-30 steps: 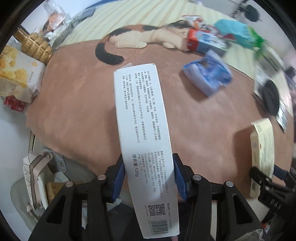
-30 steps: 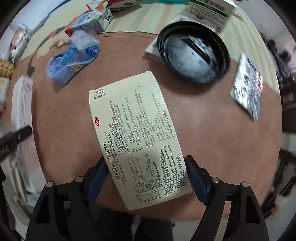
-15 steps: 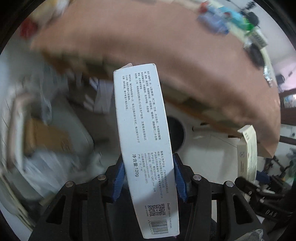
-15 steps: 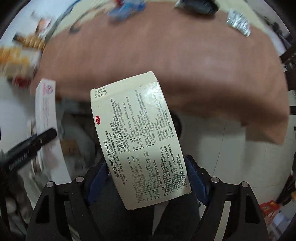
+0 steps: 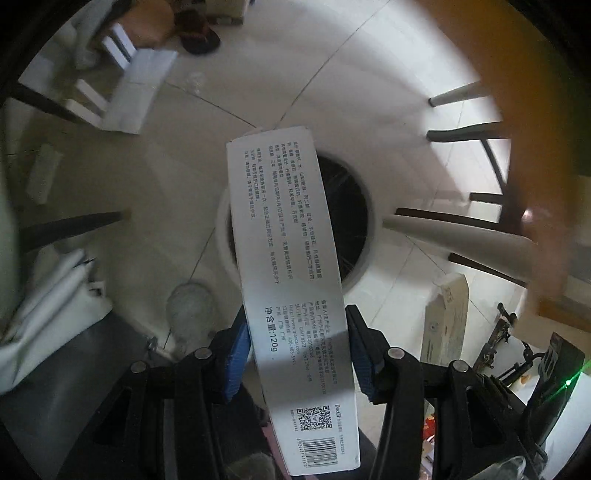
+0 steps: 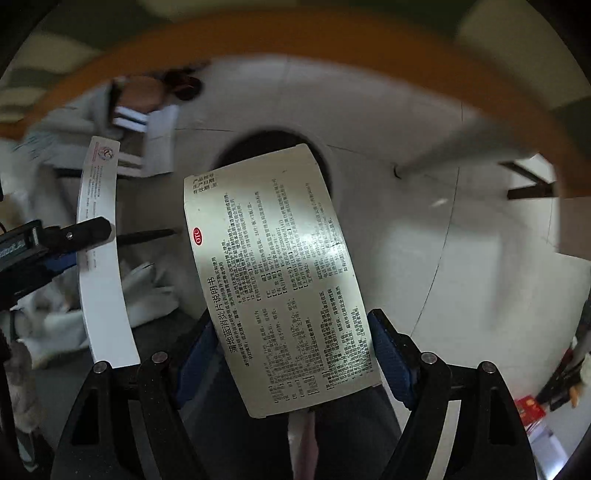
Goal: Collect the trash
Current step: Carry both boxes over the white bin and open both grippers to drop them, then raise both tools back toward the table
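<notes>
My left gripper (image 5: 297, 345) is shut on a long white toothpaste box (image 5: 288, 280), held above a white round trash bin (image 5: 360, 221) with a dark opening on the floor. My right gripper (image 6: 291, 354) is shut on a cream medicine box (image 6: 273, 273) printed with small text, held over the same bin (image 6: 266, 142). The white box (image 6: 99, 258) and left gripper fingers (image 6: 77, 232) show at the left of the right wrist view. The cream box (image 5: 445, 321) shows at the right of the left wrist view.
The brown table edge (image 6: 295, 59) curves overhead. Table and chair legs (image 5: 450, 225) stand right of the bin. White bags and cloth (image 5: 55, 291) lie left of it. Boxes and a dark shoe (image 5: 197, 35) sit farther off on the tiled floor.
Both grippers have swung down from the tabletop to below its edge, carrying their boxes. They now hang over the trash bin on the floor.
</notes>
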The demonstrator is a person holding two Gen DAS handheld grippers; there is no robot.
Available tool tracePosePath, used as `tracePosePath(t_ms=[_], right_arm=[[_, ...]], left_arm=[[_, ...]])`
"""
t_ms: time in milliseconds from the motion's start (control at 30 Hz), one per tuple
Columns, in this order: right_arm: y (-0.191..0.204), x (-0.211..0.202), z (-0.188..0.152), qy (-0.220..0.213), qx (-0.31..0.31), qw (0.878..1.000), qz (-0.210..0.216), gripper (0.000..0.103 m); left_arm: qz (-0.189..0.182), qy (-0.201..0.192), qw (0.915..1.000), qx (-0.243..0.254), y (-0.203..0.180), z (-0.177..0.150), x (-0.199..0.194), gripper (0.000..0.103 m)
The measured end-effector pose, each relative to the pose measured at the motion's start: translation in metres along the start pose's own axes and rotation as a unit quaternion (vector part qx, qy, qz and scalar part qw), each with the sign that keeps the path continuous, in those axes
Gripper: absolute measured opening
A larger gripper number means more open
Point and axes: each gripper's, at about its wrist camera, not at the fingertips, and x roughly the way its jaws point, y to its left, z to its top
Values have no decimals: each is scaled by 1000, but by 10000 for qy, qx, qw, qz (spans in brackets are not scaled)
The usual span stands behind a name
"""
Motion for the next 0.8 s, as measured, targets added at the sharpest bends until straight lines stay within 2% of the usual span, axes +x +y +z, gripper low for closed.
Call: tracePosePath(t_ms=[67,133,167,233,267,300,333,367,500,567,800], right_arm=[[-13,38,15,8,39,10000,-9,81],[-18,57,20,17,94,9999,79,81],[-14,69,31,64,43,9999,117,82],[-19,97,45,29,30,9998,216,83],[1,108,54,14,-2,9997,241,84],[-1,116,56,27,-69,9995,306,87],[-5,123,59,36,-110,9994,312,101],[-9,127,60,-9,-138,9995,279,103],[-14,124,53,-120,-123,9998,40,103],[-10,118,48,-145,-93,9998,-118,103],[-8,73,23,-306,95,9980,-545,103]], left_arm=[[12,113,9999,-43,8,11,26,53],[22,64,9999,-94,16,22,42,92],[52,18,9999,-125,17,26,44,96],[233,-115,9994,-209,20,28,45,97],[320,-178,9991,-227,20,25,44,97],[476,-291,9982,-223,23,22,40,97],[613,-356,9973,-196,24,17,38,98],[895,-453,9948,-150,23,10,35,98],[1657,-565,9846,-4,24,-11,23,98],[1889,-602,9801,44,23,-21,16,98],[1955,-688,9781,187,5,-45,-12,98]])
